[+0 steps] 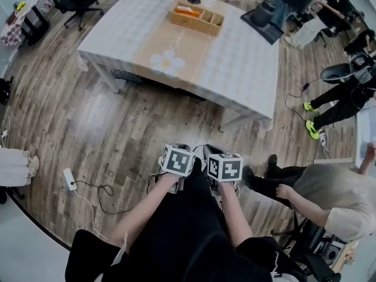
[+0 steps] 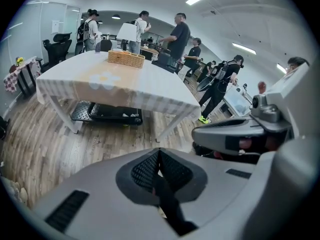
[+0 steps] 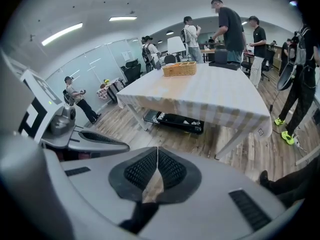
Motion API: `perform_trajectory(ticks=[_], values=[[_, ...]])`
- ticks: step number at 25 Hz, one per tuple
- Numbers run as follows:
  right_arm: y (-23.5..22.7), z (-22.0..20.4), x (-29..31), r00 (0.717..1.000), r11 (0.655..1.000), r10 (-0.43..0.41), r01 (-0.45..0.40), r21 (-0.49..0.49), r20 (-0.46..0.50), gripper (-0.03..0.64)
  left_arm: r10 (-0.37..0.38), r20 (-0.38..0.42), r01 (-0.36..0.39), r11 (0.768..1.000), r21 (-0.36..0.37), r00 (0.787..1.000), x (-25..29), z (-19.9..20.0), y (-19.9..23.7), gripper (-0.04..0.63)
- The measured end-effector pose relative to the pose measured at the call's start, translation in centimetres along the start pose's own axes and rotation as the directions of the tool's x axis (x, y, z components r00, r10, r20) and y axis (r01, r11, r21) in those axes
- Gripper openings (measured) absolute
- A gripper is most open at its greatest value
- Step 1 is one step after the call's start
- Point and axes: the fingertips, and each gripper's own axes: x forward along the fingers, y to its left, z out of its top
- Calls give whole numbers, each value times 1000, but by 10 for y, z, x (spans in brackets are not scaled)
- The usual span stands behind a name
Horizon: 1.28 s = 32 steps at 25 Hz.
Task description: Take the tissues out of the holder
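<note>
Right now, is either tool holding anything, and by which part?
Nothing is held: the left tool and the right tool are both shut empty, well short of the table.

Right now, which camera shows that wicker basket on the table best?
The head view: it looks down into the wicker basket, showing its compartments. The gripper views catch only its side, far off.

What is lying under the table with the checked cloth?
A low dark rack lies on the floor under the table. It holds items that are too small to identify. In the head view the tabletop covers most of it.
</note>
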Motion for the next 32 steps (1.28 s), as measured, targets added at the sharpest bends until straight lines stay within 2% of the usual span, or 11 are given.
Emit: perform_trajectory(ticks=[8, 19, 32], values=[[-19, 51, 28, 998, 997, 63, -63, -39, 1, 15, 52, 9, -53, 999, 1, 999, 24, 50, 9, 2], [-73, 126, 52, 995, 990, 98, -101, -101, -29, 14, 114, 24, -113, 992, -50, 993, 59, 132, 13, 2], [-115, 176, 81, 981, 970, 178, -189, -155, -79, 14, 176, 6, -174, 977, -121, 984, 96, 192, 19, 2]])
